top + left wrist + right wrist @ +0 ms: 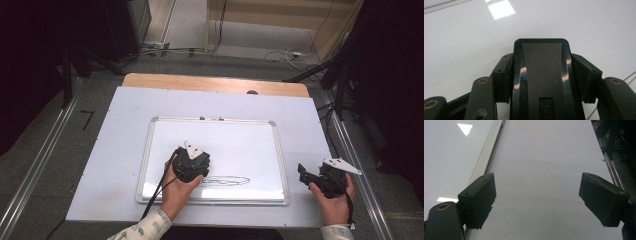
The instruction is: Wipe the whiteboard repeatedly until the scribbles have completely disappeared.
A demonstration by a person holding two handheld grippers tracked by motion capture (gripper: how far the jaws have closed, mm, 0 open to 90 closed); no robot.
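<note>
Black claw (197, 165) with grey plate, trailing cable, patterned sleeve (150, 227).

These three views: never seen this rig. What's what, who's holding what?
No robot here: a person holds a two-jaw gripper in each hand. The high view looks down on a table covered in white, with a framed whiteboard lying flat on it. The other two views come from cameras riding on the grippers, looking along their black jaws.

The left gripper is over the whiteboard, jaws shut on a dark eraser, beside a thin drawn oval. The right gripper is open and empty, resting off the board's right edge, over the white table cover.
</note>
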